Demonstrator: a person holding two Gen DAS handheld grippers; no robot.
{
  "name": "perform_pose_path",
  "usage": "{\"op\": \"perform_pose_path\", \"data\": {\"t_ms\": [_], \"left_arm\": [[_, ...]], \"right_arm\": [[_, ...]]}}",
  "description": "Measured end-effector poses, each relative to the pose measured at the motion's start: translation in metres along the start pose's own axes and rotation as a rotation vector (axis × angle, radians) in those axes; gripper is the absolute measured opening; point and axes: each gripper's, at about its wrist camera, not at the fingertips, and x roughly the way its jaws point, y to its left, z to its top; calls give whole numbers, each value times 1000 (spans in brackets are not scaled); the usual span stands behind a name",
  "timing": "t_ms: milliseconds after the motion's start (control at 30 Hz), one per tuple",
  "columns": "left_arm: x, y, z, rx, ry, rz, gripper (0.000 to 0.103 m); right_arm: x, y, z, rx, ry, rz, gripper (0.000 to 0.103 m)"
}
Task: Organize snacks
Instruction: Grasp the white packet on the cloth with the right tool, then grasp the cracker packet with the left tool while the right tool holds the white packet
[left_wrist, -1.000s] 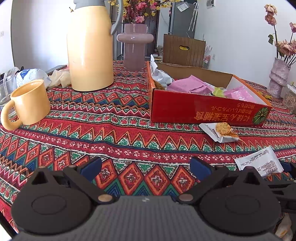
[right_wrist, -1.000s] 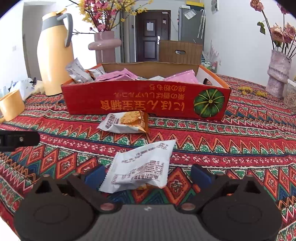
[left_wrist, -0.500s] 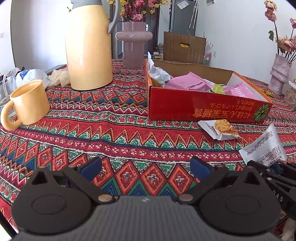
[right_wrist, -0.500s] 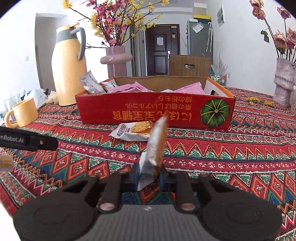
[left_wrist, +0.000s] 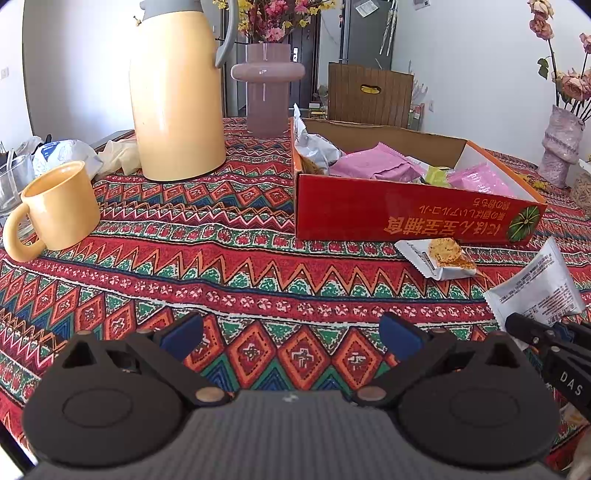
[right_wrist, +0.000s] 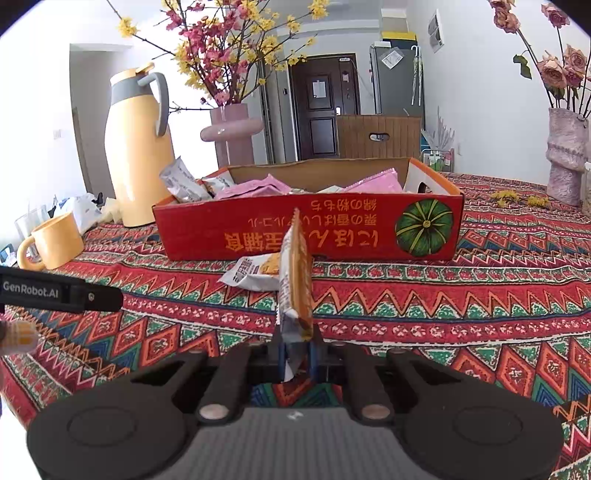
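- The right gripper (right_wrist: 297, 356) has just clamped its blue pads narrow onto the lower edge of a white snack packet (right_wrist: 294, 273). A second ago that packet lay flat on the patterned tablecloth (right_wrist: 424, 306) between wide jaws; now it stands on edge, lifted clear of the cloth.
- In the left wrist view the same packet (left_wrist: 539, 291) shows at 3 o'clock, raised at the tip of the right gripper.
- The left gripper (left_wrist: 291, 336) has not changed: jaws wide, nothing between them, hanging over bare cloth at 6 o'clock.
- What this means, as I judge it: the pick is done and the carry to the red box (right_wrist: 314, 230) at 12 o'clock comes next; the thin edge grip may let the packet swing.
- Count on the cloth: one loose biscuit packet (right_wrist: 255, 275) left, just in front of the box wall, at 11 o'clock from the held packet.
- Count in the box: at least two pink packets (left_wrist: 373, 168), two silver ones at the left end, a green-yellow one; others are hidden.
- Elsewhere: one yellow mug (left_wrist: 55, 210) at 9 o'clock, one yellow thermos jug (left_wrist: 177, 92) at 11 o'clock, one pink vase (left_wrist: 266, 92) behind it and one pale vase (right_wrist: 567, 155) at 2 o'clock.
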Motion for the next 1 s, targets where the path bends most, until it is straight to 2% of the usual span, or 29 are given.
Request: {"op": "perform_pose_path", "data": {"t_ms": [300, 667, 1000], "left_arm": [[9, -18, 8, 14, 19, -24, 103], [28, -71, 38, 40, 29, -72, 103], [61, -116, 61, 44, 89, -65, 103]], "right_arm": [[-8, -16, 8, 26, -57, -8, 10], [-12, -56, 36, 30, -156, -70, 10], [-1, -94, 65, 43, -211, -114, 10]]}}
